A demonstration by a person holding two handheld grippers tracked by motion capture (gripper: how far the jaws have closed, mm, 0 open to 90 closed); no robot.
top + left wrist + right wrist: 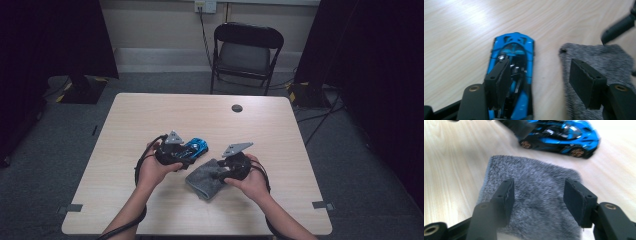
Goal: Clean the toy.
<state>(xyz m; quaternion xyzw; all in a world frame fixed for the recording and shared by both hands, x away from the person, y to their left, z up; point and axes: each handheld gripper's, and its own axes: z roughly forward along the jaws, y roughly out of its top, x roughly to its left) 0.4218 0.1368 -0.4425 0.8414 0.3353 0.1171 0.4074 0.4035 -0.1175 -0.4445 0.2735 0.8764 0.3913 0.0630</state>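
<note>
Resting on wood table (150,115) | chair (245,52) behind | grey carpet (350,150)

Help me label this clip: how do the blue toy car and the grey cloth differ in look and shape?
The toy car is glossy blue and black; the grey cloth is matt and fuzzy. The toy car is a hard, long moulded body on wheels; the grey cloth lies flat, a soft folded rectangle. The left gripper has one jaw over the toy car; the right gripper is above the grey cloth. Both lie side by side on the wooden table, with both grippers open.
</note>
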